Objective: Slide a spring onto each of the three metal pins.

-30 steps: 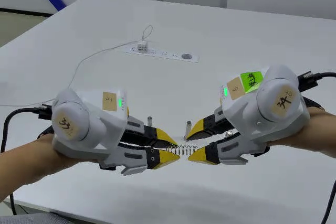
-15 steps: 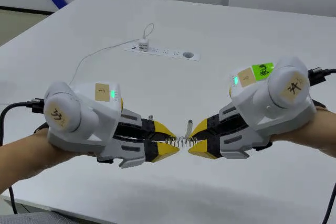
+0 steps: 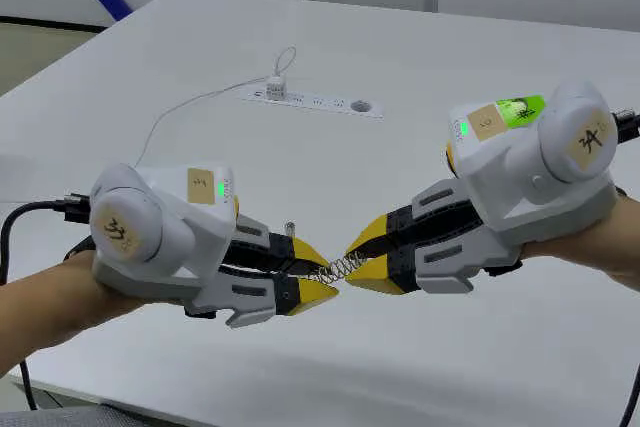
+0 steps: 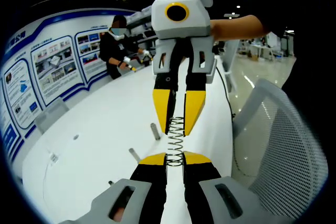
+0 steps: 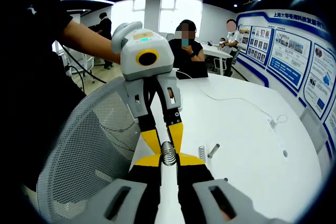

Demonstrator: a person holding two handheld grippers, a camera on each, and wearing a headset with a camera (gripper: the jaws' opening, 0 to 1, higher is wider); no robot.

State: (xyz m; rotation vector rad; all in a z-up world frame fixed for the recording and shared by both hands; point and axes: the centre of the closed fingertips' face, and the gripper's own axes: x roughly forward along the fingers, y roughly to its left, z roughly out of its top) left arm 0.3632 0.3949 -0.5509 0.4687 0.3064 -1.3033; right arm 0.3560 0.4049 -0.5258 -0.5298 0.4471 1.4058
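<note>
Spring (image 3: pixel 337 268) — one, aloft over the near edge of the bench (image 3: pixel 450 97); left gripper (image 3: pixel 327 278) and right gripper (image 3: pixel 352 265) each clamped on an end. Nearby pin (image 3: pixel 290 230) bare — this spring apparently not yet threaded.

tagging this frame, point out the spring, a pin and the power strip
spring (image 3: pixel 336 267), head view, middle of its coils
pin (image 4: pixel 155 131), left gripper view, middle of its shaft
power strip (image 3: pixel 312 101), head view, middle of its top face
</note>
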